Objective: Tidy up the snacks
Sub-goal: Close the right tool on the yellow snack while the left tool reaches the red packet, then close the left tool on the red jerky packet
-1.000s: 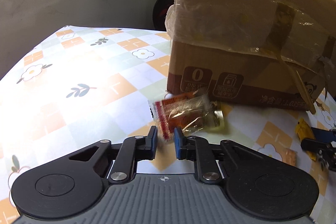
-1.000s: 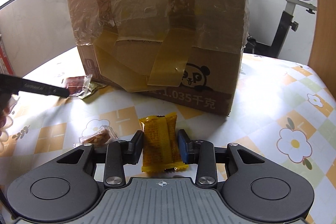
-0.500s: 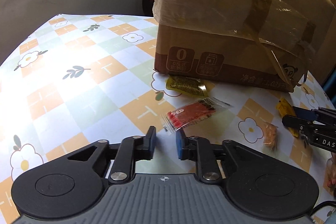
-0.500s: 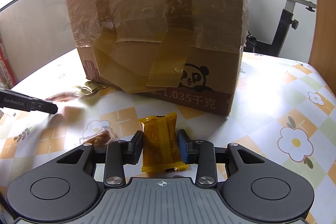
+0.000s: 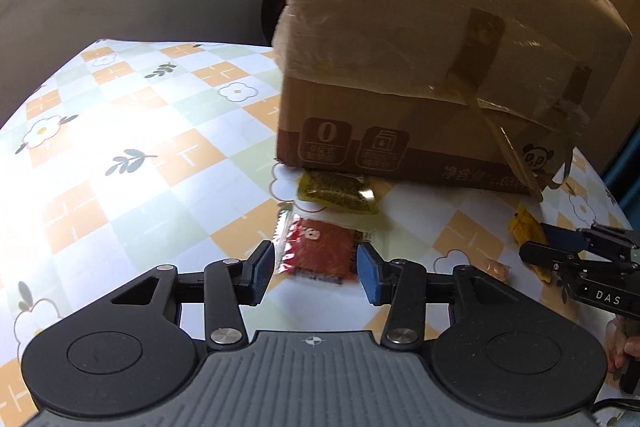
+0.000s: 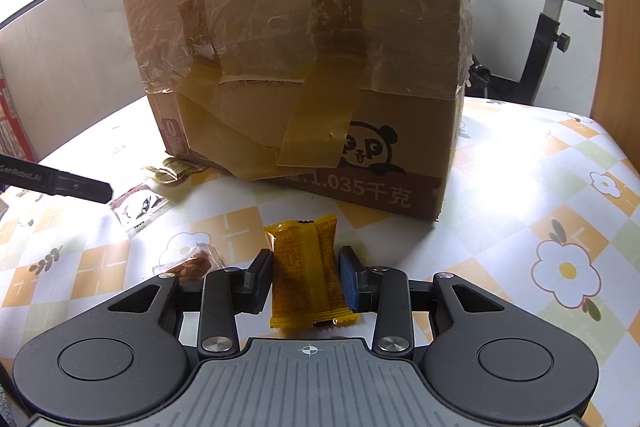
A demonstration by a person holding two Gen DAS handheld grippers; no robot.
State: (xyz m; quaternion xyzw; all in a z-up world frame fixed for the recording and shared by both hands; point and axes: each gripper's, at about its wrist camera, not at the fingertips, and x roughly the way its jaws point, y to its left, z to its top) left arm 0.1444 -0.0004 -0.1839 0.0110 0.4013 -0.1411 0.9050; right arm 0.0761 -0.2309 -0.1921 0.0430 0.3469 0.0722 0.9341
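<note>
Left gripper [image 5: 316, 269] jaws opening over red snack packet [image 5: 320, 254]; right gripper [image 6: 306, 283] pinching yellow snack packet [image 6: 306, 269]

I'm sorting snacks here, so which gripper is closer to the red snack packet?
Left. The left gripper hangs right over the red snack packet, jaws opening with the packet lying between them. The right gripper is off to the side, shut on the yellow snack bar.

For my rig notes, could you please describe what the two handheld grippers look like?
Both match: the left gripper and right gripper have a ribbed grey body with a crosshair mark, black linkage arms with silver pivots, round black side housings, and blue-padded fingers.
</note>
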